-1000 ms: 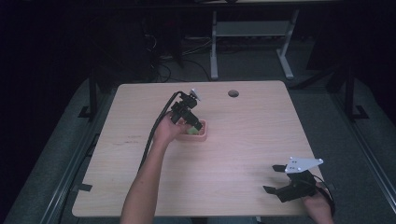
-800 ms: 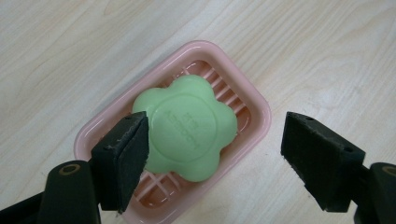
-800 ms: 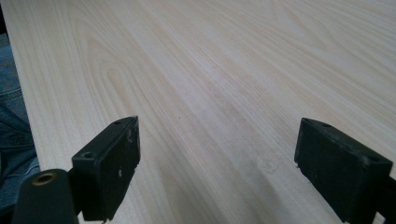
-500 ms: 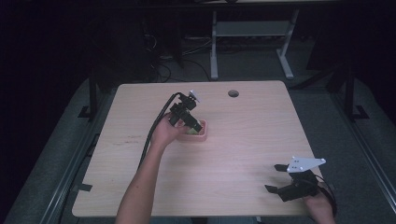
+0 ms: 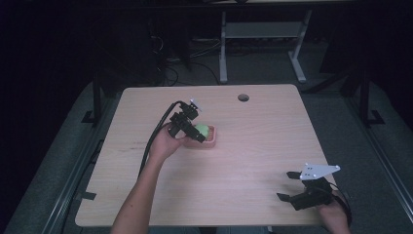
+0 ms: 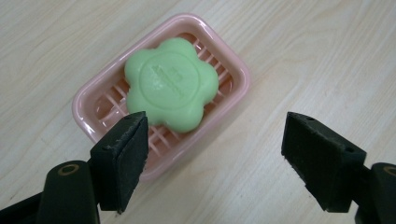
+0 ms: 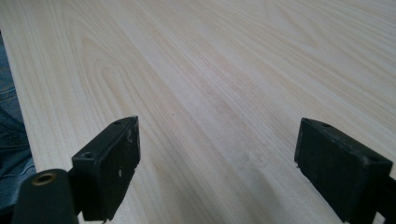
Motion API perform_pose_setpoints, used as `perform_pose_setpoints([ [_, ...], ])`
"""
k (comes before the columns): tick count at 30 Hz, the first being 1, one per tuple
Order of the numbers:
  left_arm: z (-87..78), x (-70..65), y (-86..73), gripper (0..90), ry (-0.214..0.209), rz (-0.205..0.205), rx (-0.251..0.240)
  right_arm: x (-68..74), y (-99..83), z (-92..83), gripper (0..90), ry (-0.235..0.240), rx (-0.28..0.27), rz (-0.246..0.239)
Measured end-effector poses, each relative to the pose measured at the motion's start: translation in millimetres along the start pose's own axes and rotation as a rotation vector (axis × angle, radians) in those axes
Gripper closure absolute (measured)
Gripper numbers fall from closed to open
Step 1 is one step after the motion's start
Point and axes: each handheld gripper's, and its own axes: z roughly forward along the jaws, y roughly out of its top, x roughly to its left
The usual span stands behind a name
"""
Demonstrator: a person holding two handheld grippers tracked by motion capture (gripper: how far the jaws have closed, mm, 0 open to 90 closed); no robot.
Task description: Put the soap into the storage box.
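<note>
Little has shifted: left tongs (image 6: 212,163) still hover spread wide over the green soap (image 6: 172,84), which lies in the pink dish (image 6: 233,70) mid-bench (image 5: 253,146), poised to straddle it. Right tongs (image 7: 217,168) idle, also spread, near the bench's corner.

Left gripper (image 5: 195,130): black jaws with square pads; a thick black cable is trailed.
Right gripper (image 5: 287,186): black, topped by a grey three-cornered plate.
Forearms: left bare, no sleeve seen.

Green flower soap (image 6: 171,84) flat in pink dish (image 6: 233,70)
</note>
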Motion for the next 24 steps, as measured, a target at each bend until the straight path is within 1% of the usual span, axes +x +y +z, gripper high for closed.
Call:
perform_pose_setpoints([
  [1,-1.1,-0.2,-1.0,23.1,-0.003,0.009,0.004,0.6,0.2,0.1,13.8,0.0,0.002,0.004],
  [2,-1.2,-1.6,-2.4,23.1,-0.007,-0.002,0.001,0.6,0.2,0.1,13.8,0.0,0.002,0.004],
  [5,-1.9,-3.7,-6.3,23.1,-0.007,0.008,0.002,0.8,0.2,0.3,13.8,0.0,0.004,0.003],
  [6,-2.1,-4.7,-7.7,23.1,-0.01,0.004,0.002,0.7,0.2,0.3,13.8,0.0,0.004,0.003],
  [13,-5.9,-8.3,-16.1,23.0,-0.01,0.018,-0.001,0.0,-0.2,0.5,13.7,0.0,0.001,0.002],
  [18,-9.7,-11.8,-23.6,23.0,-0.013,0.019,-0.014,0.1,-0.3,0.7,13.8,0.0,0.002,0.001],
  [21,-12.6,-13.3,-28.8,23.0,-0.008,0.031,-0.011,0.1,-0.3,0.8,13.8,0.0,0.002,0.0],
  [23,-14.5,-14.3,-32.9,23.0,-0.006,0.025,-0.021,-0.2,-0.3,0.7,13.8,-0.001,0.002,-0.001],
  [24,-15.7,-14.0,-35.4,23.0,-0.006,0.027,-0.019,-0.3,-0.4,0.6,13.8,-0.001,0.002,0.0],
])
